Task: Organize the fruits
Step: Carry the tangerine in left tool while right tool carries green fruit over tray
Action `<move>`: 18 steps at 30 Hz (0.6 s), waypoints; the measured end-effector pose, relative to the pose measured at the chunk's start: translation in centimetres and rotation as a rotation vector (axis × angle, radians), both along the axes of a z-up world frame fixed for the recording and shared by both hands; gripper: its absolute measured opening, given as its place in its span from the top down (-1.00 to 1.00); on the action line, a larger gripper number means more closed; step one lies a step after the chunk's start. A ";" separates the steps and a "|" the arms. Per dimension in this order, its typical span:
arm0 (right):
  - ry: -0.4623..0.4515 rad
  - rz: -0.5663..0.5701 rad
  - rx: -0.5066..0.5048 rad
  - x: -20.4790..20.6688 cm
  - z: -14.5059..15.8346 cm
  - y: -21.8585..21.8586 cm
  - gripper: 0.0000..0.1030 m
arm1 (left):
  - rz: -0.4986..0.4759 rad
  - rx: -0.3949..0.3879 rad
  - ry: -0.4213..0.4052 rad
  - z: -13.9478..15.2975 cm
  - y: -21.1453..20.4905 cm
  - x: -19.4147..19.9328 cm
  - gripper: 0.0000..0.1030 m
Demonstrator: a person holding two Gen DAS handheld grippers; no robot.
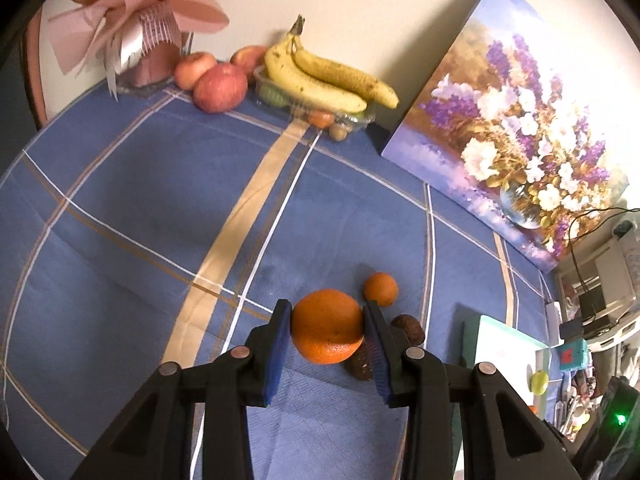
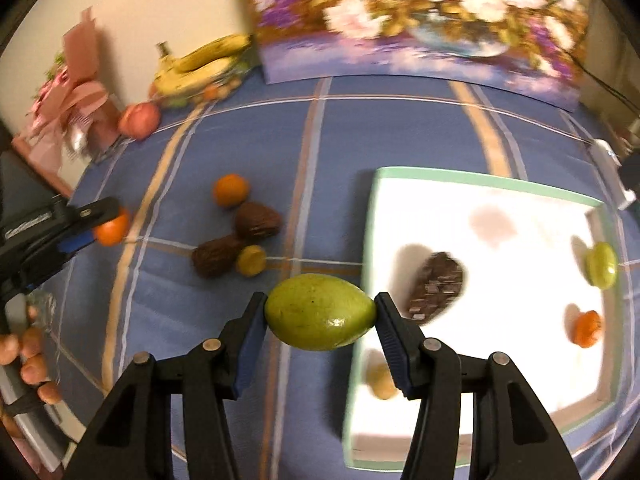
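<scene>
My left gripper [image 1: 327, 306] is shut on a large orange [image 1: 326, 326], lifted above the blue checked tablecloth [image 1: 160, 200]. In the right wrist view that gripper [image 2: 98, 224] shows at the far left with the orange [image 2: 114, 227] in it. My right gripper [image 2: 320, 298] is shut on a green oval fruit [image 2: 320, 312], held beside the left edge of a white tray with a green rim [image 2: 480, 178]. In the tray lie a dark brown fruit [image 2: 436, 286], a green fruit [image 2: 601, 265], a small orange one [image 2: 587, 328] and a yellowish one [image 2: 380, 380].
On the cloth lie a small orange [image 2: 230, 189], two brown fruits [image 2: 256, 220] and a yellow-green one [image 2: 251, 260]. At the back wall are bananas [image 1: 324, 76] on a clear box, apples [image 1: 220, 87], a pink bouquet [image 1: 140, 20] and a flower painting [image 1: 512, 132].
</scene>
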State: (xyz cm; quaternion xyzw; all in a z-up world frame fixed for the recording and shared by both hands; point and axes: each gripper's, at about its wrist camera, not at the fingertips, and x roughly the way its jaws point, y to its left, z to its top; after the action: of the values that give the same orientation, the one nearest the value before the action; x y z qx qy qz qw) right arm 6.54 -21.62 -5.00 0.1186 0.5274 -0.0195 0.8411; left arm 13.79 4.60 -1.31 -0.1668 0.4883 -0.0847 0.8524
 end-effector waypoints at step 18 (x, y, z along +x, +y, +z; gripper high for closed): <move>0.001 -0.374 0.023 -4.2 0.7 -13.1 -0.08 | -0.059 0.020 -0.123 4.2 -2.3 -2.5 0.25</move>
State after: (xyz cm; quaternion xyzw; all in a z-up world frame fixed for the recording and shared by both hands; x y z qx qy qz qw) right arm 2.29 -34.68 -4.28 0.2243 0.4968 -0.1696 0.8210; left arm 11.25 2.28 2.90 -0.1382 0.4404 -0.1152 0.8796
